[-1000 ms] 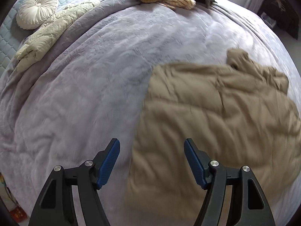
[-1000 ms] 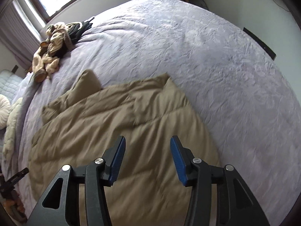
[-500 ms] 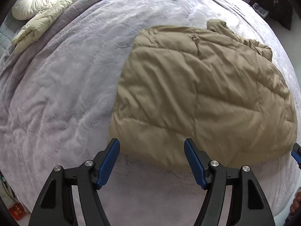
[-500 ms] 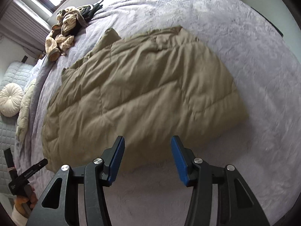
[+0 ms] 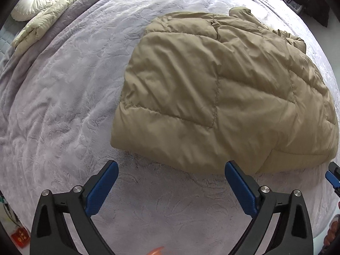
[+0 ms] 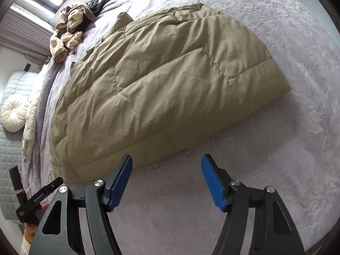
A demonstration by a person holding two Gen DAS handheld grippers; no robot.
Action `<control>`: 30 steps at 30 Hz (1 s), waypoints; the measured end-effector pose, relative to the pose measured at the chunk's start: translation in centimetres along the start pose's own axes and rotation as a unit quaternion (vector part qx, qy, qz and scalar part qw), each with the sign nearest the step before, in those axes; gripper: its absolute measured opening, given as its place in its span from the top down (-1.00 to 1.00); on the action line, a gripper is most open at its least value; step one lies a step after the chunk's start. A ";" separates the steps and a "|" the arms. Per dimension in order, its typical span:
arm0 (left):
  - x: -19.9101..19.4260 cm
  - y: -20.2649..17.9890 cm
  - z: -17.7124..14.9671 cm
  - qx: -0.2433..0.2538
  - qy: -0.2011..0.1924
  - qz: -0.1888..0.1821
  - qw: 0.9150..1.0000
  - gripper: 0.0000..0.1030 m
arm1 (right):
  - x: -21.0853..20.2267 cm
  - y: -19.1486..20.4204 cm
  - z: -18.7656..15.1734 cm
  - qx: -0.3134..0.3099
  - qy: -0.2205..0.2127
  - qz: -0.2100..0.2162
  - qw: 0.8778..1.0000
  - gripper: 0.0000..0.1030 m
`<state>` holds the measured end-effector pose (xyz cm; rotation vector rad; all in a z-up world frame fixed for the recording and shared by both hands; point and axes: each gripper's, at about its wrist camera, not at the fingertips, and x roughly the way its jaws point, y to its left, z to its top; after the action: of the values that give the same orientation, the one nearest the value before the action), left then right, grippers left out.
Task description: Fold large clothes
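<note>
Bare grey bedspread lies open on the near side, below both grippers, and in a broad band to the left of the tan quilted jacket. Jacket fills centre and right of the bed. Far edge blocked by a heap of striped clothes; far left by a cream blanket and round cushion

We are holding the right gripper over the lilac bedspread, its jaws just having been opening with nothing between them. The tan quilted jacket is lying folded just beyond. The left gripper is showing at lower left.
</note>
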<state>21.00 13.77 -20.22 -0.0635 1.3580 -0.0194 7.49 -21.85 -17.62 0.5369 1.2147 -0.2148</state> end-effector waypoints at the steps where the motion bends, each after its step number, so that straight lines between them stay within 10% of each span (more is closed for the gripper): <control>1: 0.0 0.0 0.0 0.000 0.001 0.000 1.000 -0.95 | 0.0 -0.1 -0.1 0.001 0.000 0.000 1.000 -0.41; 9: 0.6 -0.4 -0.8 -0.004 0.013 -0.005 1.000 -0.96 | 0.5 0.1 -0.7 0.002 0.013 0.043 0.999 -0.98; 16: 1.0 -0.4 -1.4 0.002 0.014 0.009 1.000 -0.95 | 1.1 -0.4 -1.7 0.022 0.020 0.076 0.997 -0.99; 30: 2.3 4.1 -2.4 -0.157 0.013 -0.189 0.969 -0.95 | 3.0 -5.0 -2.1 0.149 0.046 0.180 0.971 -0.99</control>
<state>19.04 17.66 -23.24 -0.5902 1.3477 -0.1260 4.60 -24.76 -22.27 1.0272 1.1579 -0.0628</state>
